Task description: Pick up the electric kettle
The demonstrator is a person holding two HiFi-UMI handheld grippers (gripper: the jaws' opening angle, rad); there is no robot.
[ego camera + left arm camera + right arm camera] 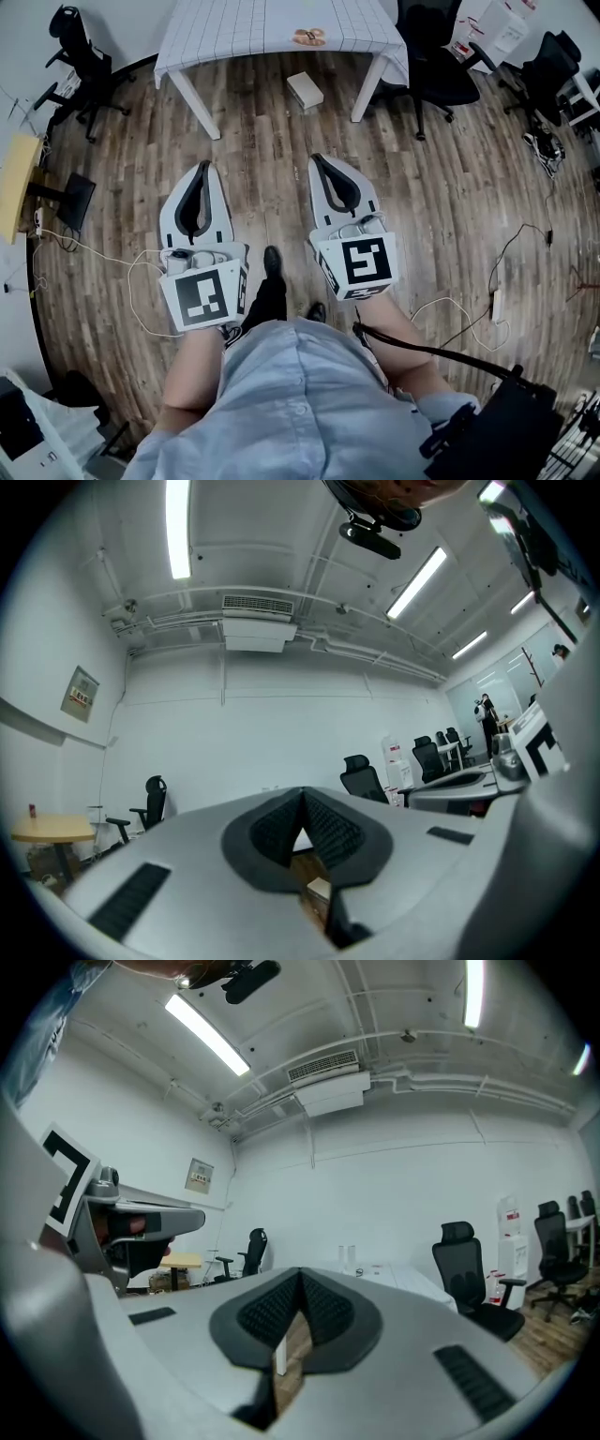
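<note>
No electric kettle shows in any view. Both grippers are held level over the wooden floor, side by side, pointing toward a white cloth-covered table [234,28] some way ahead. My left gripper [202,169] has its jaws closed tip to tip, with nothing between them. In the left gripper view, the left gripper [302,791] shows the same closed tips. My right gripper [317,159] is also shut and empty. The right gripper view shows the right gripper [300,1272] closed, with the table [404,1274] beyond it. A small brownish object [308,37] lies on the table.
A small box [305,89] sits on the floor under the table. Black office chairs stand at the left [80,56] and right [441,66] of it. Cables [94,253] trail over the floor at both sides. A yellow round table [19,173] is at the far left.
</note>
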